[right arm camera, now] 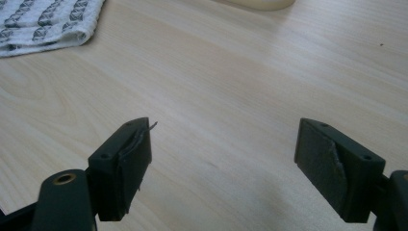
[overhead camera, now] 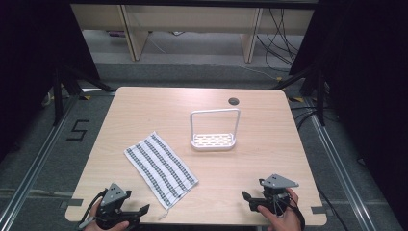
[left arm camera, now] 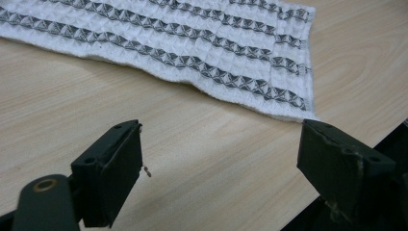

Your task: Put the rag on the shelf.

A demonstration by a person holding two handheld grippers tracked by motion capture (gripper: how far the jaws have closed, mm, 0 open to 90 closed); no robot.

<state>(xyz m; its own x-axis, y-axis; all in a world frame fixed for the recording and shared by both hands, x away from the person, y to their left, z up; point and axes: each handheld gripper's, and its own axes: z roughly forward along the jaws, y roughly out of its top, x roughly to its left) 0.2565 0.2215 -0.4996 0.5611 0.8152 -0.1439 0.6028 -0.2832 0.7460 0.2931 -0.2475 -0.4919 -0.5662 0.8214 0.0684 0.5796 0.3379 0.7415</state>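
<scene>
Towel [overhead camera: 161,168]: white waffle cloth with dark patterned stripes running lengthwise, lying flat and unfolded on the table [overhead camera: 144,106], set diagonally. Sits in the near-left part, one short end close to the near edge, the other pointing toward the table's middle. Nothing on it.

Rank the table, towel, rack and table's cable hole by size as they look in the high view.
1. table
2. towel
3. rack, which looks somewhat smaller than the towel but stands farther from the camera, so that gap is unsure
4. cable hole
</scene>
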